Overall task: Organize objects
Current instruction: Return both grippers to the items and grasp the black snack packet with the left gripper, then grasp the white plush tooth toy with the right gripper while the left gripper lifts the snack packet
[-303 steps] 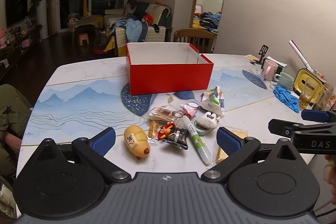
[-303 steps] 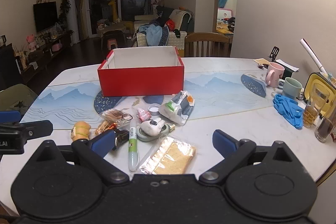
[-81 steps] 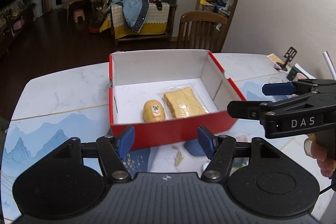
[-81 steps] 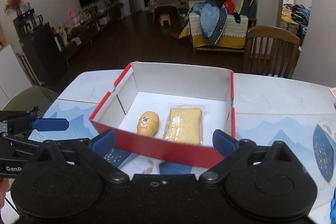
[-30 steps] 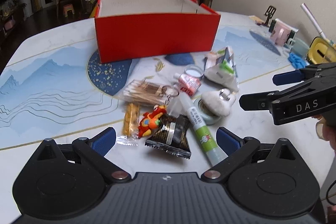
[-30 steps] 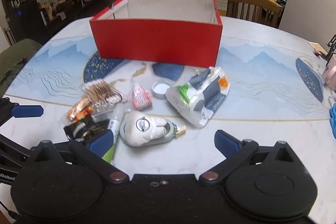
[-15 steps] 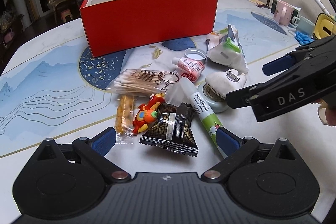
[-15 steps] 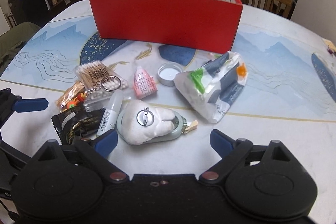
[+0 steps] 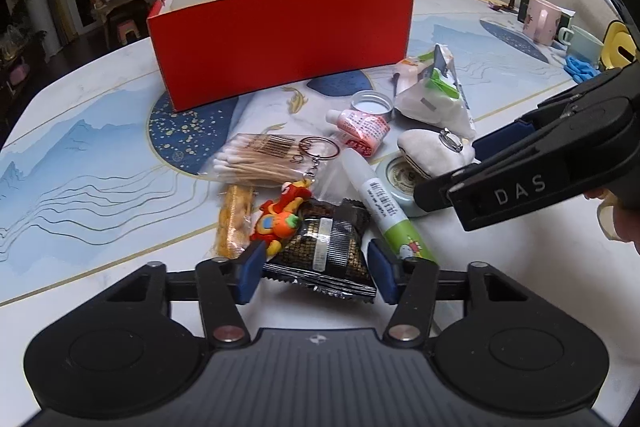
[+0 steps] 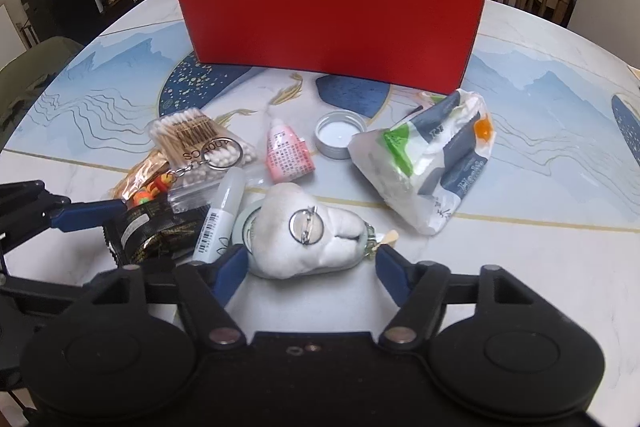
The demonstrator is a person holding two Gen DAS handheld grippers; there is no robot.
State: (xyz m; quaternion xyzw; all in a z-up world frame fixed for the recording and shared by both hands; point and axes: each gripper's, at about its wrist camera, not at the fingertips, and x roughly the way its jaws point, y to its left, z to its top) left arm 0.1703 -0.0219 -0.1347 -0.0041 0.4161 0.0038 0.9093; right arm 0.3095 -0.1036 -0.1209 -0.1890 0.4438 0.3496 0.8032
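A red box [image 9: 280, 39] stands at the back of the table; it also shows in the right wrist view [image 10: 328, 27]. Loose items lie in front of it. My left gripper [image 9: 318, 277] is open, its blue pads on either side of a black snack packet [image 9: 324, 247] lying on the table. My right gripper [image 10: 306, 273] is open, its pads on either side of a white plush keyring [image 10: 308, 235] that rests on a round tin. I cannot tell whether either pair of pads touches its item.
Around them lie a green glue stick [image 9: 384, 211], a cotton swab pack [image 9: 260, 163], a toy keychain [image 9: 280, 219], a pink tube [image 10: 288, 157], a metal lid [image 10: 340, 134] and a tissue pack [image 10: 432, 163]. Mugs [image 9: 540, 21] stand at the far right.
Both grippers have come down and forward over the pile. The left jaws have narrowed around the black packet and the right jaws around the white plush.
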